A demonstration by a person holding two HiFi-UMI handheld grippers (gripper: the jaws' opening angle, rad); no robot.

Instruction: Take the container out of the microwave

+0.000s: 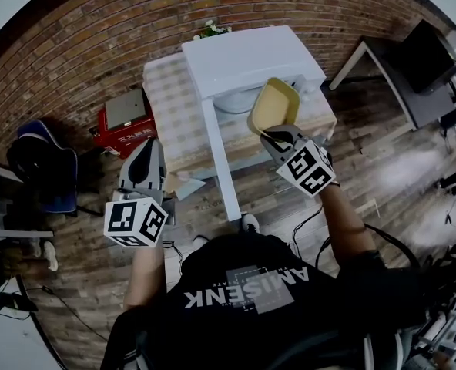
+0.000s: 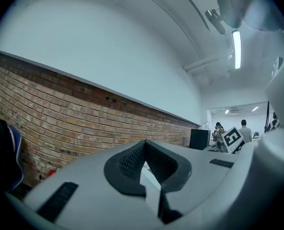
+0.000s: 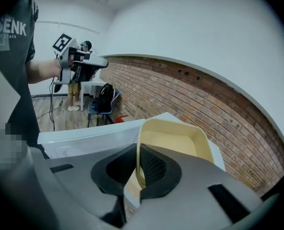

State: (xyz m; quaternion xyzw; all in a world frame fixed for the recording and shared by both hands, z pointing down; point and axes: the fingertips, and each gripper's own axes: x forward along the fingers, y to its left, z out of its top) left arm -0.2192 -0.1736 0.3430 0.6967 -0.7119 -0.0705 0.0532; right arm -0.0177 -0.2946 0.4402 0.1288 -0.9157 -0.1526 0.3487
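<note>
pale yellow container (image 1: pixel 275 103), pinched by its rim in the closed jaws of the right gripper (image 1: pixel 278 136), hangs tilted above the open white microwave (image 1: pixel 247 52), apparently lifted clear. the left gripper (image 1: pixel 145 164), jaws together and empty, idles aside. checked table (image 1: pixel 165 91), brick wall (image 1: pixel 74 45), plank floor (image 1: pixel 397 168).

Seen from above, a person in a black shirt (image 1: pixel 243 284) holds tongs in each hand. The right tongs (image 1: pixel 273 135) pinch the near rim of a pale yellow container (image 1: pixel 274 102), held up in front of a white microwave (image 1: pixel 247 52). The microwave's door (image 1: pixel 222 164) stands open between the two tongs. The left tongs (image 1: pixel 149 149) sit by the near corner of a checked worktop (image 1: pixel 166 91). Left of them, a red box (image 1: pixel 124 126) and a blue chair (image 1: pixel 47 168) stand on the floor.
</note>
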